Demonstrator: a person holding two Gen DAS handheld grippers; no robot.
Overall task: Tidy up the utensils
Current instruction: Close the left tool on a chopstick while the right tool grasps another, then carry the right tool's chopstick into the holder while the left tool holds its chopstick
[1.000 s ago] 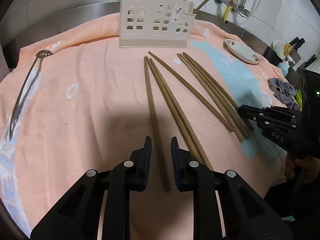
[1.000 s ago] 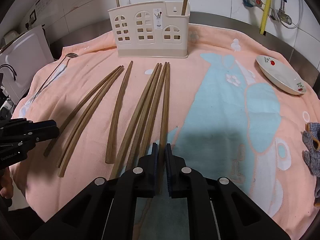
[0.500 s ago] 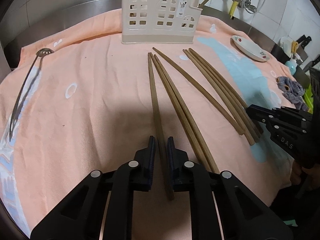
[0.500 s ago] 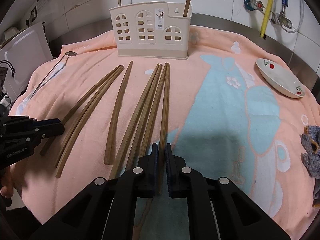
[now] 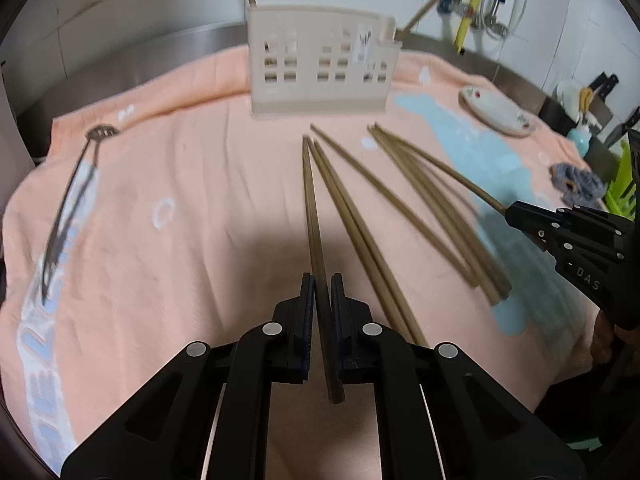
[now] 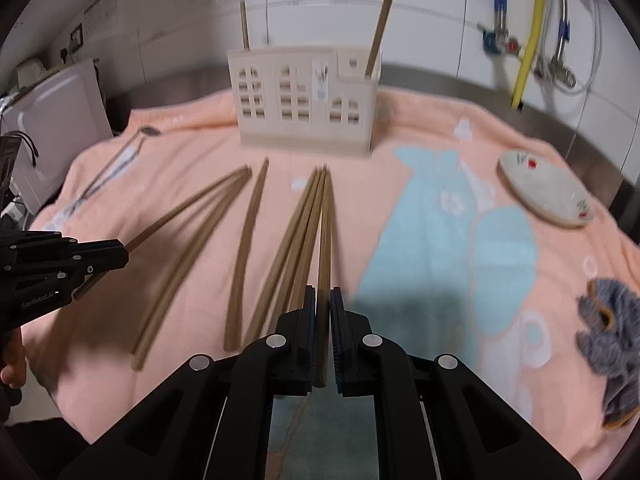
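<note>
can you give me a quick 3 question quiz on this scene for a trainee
1. True or false: each claw is shut on a chopstick.
2. Which lies at the far left of the towel? A) a plate B) a slotted spoon C) a knife
3. Fill in: two chopsticks already stand in the cream ______.

Key
1. True: the left claw grips the left chopstick, and the right claw grips the right chopstick.
2. B, the slotted spoon; the plate is on the right.
3. holder.
</note>
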